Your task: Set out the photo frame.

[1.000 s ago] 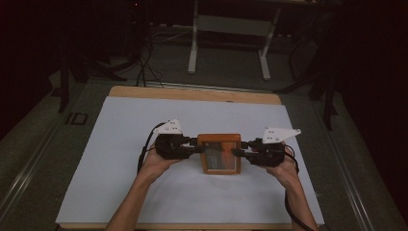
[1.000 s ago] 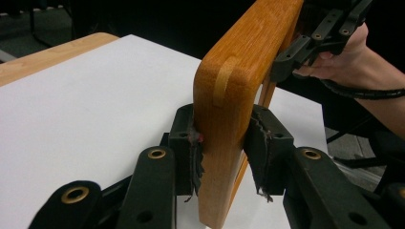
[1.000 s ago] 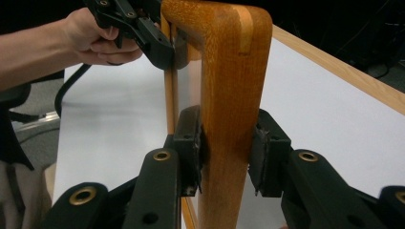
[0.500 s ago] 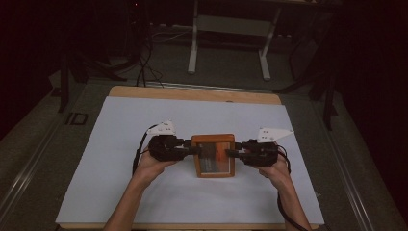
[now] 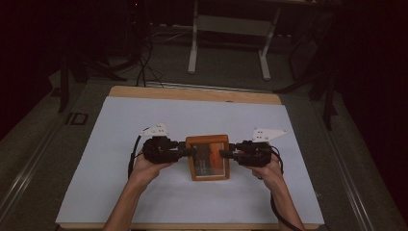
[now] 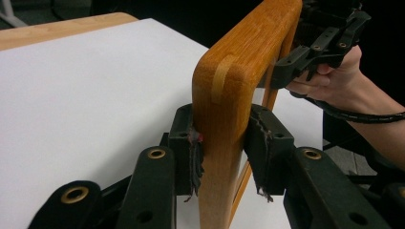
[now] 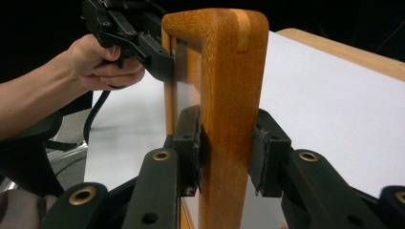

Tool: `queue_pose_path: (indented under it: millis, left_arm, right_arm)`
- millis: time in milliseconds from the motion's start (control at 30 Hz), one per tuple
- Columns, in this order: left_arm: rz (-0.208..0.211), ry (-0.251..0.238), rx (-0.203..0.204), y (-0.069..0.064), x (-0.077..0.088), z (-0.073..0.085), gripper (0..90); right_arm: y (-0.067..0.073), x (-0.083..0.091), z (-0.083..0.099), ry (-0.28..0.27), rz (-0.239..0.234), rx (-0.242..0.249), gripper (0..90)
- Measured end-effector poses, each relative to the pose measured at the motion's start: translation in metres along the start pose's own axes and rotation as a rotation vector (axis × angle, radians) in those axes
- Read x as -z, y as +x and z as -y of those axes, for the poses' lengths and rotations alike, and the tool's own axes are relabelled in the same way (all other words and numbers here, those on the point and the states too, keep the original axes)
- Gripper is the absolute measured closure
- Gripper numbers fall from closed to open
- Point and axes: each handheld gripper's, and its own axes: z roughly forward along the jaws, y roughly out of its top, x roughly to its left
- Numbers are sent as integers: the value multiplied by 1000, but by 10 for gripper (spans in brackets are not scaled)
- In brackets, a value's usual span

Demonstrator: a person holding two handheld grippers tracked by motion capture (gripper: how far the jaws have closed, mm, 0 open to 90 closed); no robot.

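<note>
The left tool (image 5: 188,151) clamps the left side of a wooden frame (image 5: 208,139); the right tool (image 5: 225,154) clamps its right side. The frame sits near the table's (image 5: 120,125) front edge, with no readable writing.

table: we see a wooden table (image 5: 192,93) with its far edge bare | cover: a white sheet (image 5: 120,144) lies over most of it | floor: grey, dim | behind: a white-legged stand (image 5: 195,48) beyond the table | cables (image 5: 144,72), we think, trail on the floor at left.
</note>
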Motion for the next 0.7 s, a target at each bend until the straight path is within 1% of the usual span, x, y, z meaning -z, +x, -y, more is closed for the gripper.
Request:
queue_pose_path:
  millis: [100,267,400,533,700]
  left_arm:
    - [-11,-1,12,2,1,3,657]
    - [-21,6,21,5,0,6,652]
    - [-36,13,21,5,-1,7,646]
    - [-42,20,21,7,-2,8,646]
    - [-55,14,30,9,-1,8,644]
  right_arm:
    - [-1,-5,2,4,-5,-11,678]
    - [-2,-10,6,12,-5,-26,679]
    - [-3,-13,12,23,1,-40,678]
    - [-4,-16,15,30,2,-46,677]
    - [-6,-19,17,32,4,-57,675]
